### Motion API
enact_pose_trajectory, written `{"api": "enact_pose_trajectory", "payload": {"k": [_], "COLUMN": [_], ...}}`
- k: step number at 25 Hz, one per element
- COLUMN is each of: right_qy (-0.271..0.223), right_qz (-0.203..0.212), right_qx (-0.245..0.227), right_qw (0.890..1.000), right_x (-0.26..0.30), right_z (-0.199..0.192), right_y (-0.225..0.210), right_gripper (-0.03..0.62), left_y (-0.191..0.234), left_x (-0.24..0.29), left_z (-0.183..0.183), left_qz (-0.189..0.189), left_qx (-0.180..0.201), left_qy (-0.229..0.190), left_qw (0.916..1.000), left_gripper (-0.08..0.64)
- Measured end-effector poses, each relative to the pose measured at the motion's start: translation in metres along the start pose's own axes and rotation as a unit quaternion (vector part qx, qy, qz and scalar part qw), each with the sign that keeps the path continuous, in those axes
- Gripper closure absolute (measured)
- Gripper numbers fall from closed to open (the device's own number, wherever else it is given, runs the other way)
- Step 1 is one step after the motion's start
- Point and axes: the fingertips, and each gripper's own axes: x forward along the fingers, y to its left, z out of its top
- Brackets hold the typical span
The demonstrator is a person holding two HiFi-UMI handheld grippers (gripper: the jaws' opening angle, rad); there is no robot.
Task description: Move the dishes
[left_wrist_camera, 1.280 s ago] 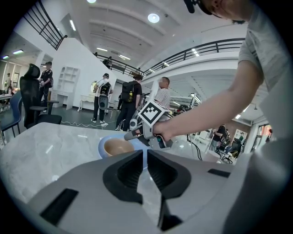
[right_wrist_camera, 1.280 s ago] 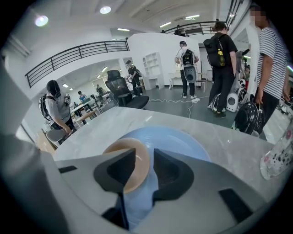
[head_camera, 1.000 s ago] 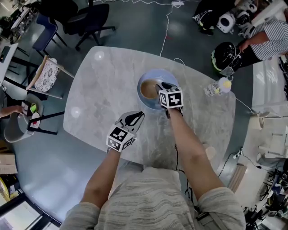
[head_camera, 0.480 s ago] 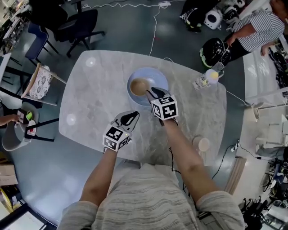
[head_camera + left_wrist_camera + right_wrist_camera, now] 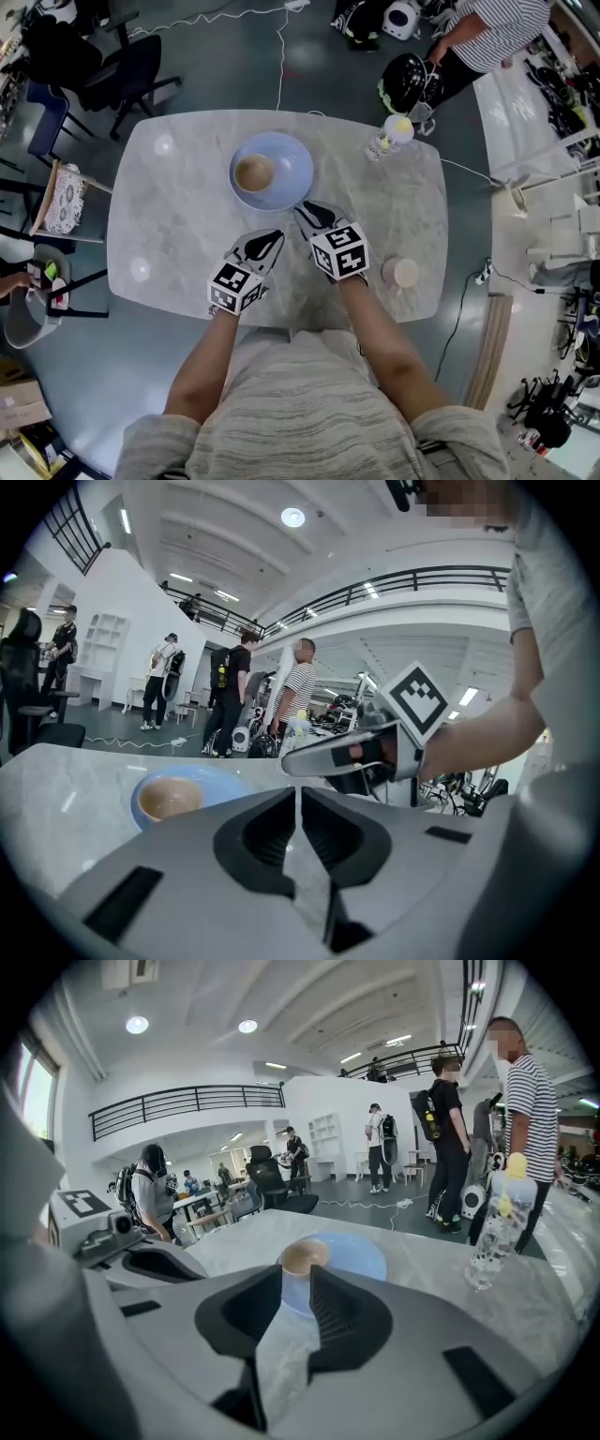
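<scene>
Both empty: right gripper (image 5: 307, 212) backed off blue plate (image 5: 292, 169) at upper centre, jaws narrowing; left gripper (image 5: 270, 239) clenched. Plate likely placed.

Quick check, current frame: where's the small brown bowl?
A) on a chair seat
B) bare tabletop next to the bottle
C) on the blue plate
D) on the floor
C: the brown bowl rests on the blue plate, left of the plate's middle in the head view.
</scene>
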Motion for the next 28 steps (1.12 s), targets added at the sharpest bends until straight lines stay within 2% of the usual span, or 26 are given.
{"api": "enact_pose_trajectory", "payload": {"k": [4,15,28], "right_qy": [-0.005,-0.015,0.002], "right_qz": [-0.023,-0.109,-0.166], "right_qx": [0.001,0.060,0.122], "right_qw": [1.000,0.992,0.979], "right_x": [-0.038,-0.140,-0.216], "right_z": [-0.017,-0.082,-0.153], "right_y": [-0.007,-0.043,-0.065], "right_gripper": [0.493,0.562,0.566], "left_y": [-0.028,-0.100,-0.167], "left_x": [0.014,0.057,0.092], "left_z": [0.006,0.003,-0.014], "left_qz": [-0.031,-0.126,-0.196], "left_qx": [0.010,0.036,0.058], "left_qy": [-0.001,0.029,0.068], "left_qw": [0.9995,0.9909,0.9765], "left_gripper": [0.532,0.533,0.532]}}
